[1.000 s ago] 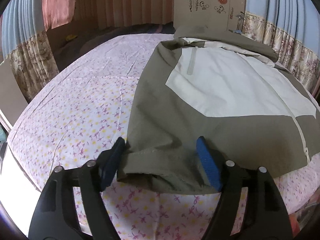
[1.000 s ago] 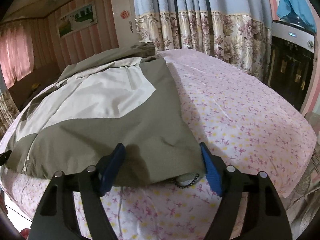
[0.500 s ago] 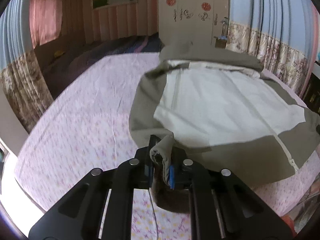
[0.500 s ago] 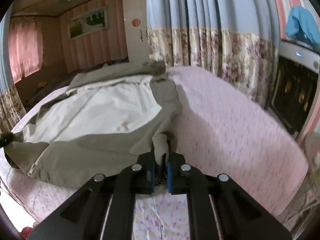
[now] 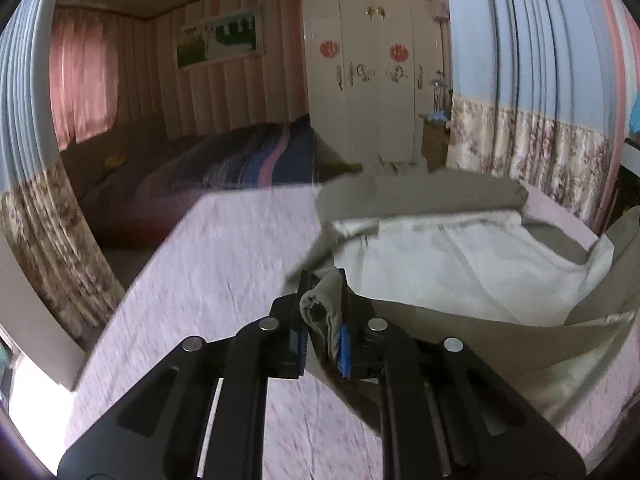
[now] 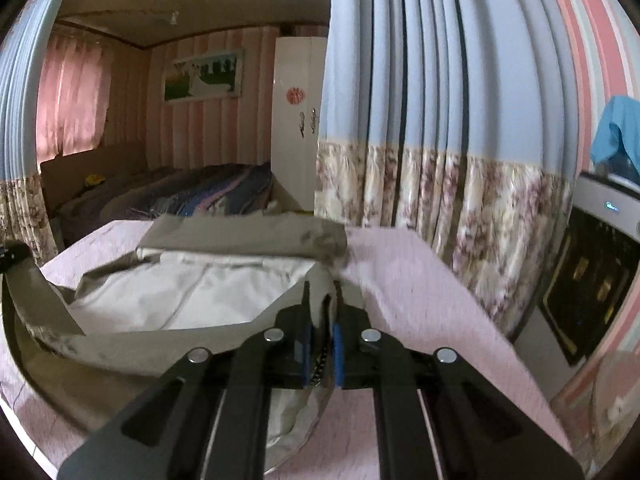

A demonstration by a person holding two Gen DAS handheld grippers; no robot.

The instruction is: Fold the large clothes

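Above the bedsheet (image 5: 208, 280), both grippers, open a second ago, now clamp the lifted jacket (image 5: 460, 256) hem.

Count: one olive-and-cream jacket (image 5: 460, 256) on one pink floral bed (image 5: 224, 264), two hand-held grippers, left (image 5: 323, 320) and right (image 6: 322, 320), one white wardrobe (image 5: 372, 92), one framed picture (image 5: 220, 38).

Black hand-held gripper (image 5: 323, 320), blue pads (image 5: 345, 346), silver screws (image 5: 269, 323)
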